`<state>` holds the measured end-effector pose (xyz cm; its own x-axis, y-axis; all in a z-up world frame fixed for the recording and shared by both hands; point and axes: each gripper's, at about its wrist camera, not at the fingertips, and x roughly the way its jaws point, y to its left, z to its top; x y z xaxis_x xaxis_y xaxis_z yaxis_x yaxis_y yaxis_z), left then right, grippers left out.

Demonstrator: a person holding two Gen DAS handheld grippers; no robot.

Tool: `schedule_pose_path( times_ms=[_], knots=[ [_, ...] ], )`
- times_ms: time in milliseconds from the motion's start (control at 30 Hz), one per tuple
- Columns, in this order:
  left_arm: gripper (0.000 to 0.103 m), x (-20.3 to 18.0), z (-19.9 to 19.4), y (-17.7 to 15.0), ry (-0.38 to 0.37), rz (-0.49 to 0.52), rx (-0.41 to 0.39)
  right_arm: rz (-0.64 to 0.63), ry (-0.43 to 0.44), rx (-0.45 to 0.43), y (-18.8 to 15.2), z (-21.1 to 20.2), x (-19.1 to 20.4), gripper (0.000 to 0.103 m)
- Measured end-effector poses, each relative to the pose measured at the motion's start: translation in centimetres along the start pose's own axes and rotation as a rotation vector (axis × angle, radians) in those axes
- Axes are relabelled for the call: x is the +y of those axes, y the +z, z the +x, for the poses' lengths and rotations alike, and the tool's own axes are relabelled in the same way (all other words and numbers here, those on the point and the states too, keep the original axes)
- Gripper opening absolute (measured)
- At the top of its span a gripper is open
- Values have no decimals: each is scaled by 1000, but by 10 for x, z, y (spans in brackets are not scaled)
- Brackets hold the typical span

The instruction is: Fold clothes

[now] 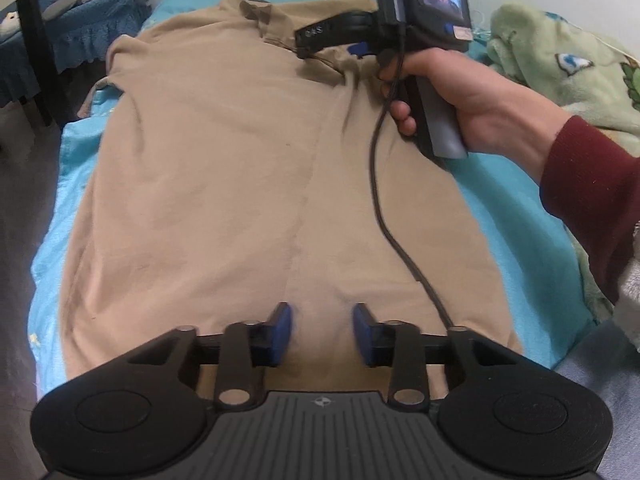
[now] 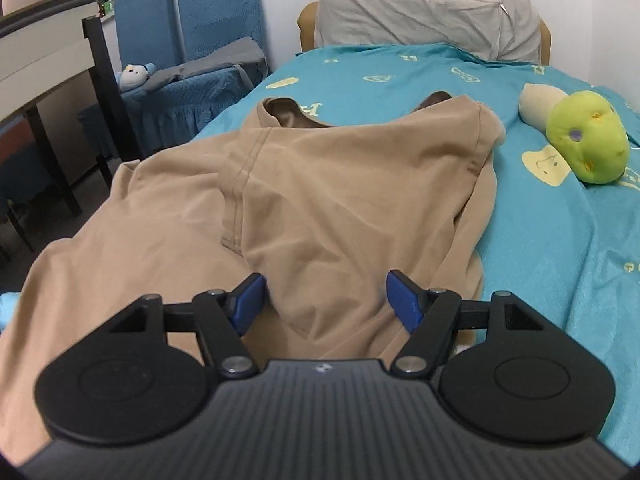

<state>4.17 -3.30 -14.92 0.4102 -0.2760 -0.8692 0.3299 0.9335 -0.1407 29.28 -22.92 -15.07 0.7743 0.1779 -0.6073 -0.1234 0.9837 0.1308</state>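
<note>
A tan shirt (image 1: 224,184) lies lengthwise on the bed, its collar at the far end. My left gripper (image 1: 323,330) is low over the shirt's near hem. Its blue pads (image 1: 282,326) stand a narrow gap apart, with flat cloth showing between them. A hand (image 1: 460,92) in a dark red sleeve holds the right gripper over the shirt's upper right part. In the right wrist view the shirt (image 2: 340,208) has one side folded over itself. My right gripper (image 2: 326,300) straddles a raised fold of that cloth, and its pads (image 2: 250,300) stand well apart.
The bed has a turquoise sheet (image 2: 540,240). On it lie a grey pillow (image 2: 420,8) at the head, a green plush toy (image 2: 584,140) to the right and a green blanket (image 1: 560,68). A blue-covered chair (image 2: 192,80) and a dark table (image 2: 48,72) stand to the left. A cable (image 1: 384,216) crosses the shirt.
</note>
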Motion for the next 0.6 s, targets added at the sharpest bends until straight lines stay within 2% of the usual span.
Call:
schedule_pose_path(
  times_ms=[33,67,100,133,267,367,500,600],
  knots=[
    [13,1,-2,0,-2,-7,-1,1,-6,0,1,1,0,55],
    [9,1,-4,-1,-9,-10,-2,2,-17,-1,2,1,-1,44],
    [6,1,-6,-2,-16,-7,-5,14,-22,0,4,2,-2,27],
    [4,2,-8,-2,-21,-1,-11,28,-19,-1,6,1,-4,19],
    [3,6,-18,-2,-75,-14,-32,79,-4,-11,14,-3,-11,13],
    [3,10,-26,-3,-121,-40,-25,122,19,-60,23,-12,-12,12],
    [3,12,-23,-5,-122,-61,24,160,70,-123,35,-21,-8,11],
    [3,11,-15,-7,-111,-67,74,152,90,-110,34,-10,2,11]
  ],
)
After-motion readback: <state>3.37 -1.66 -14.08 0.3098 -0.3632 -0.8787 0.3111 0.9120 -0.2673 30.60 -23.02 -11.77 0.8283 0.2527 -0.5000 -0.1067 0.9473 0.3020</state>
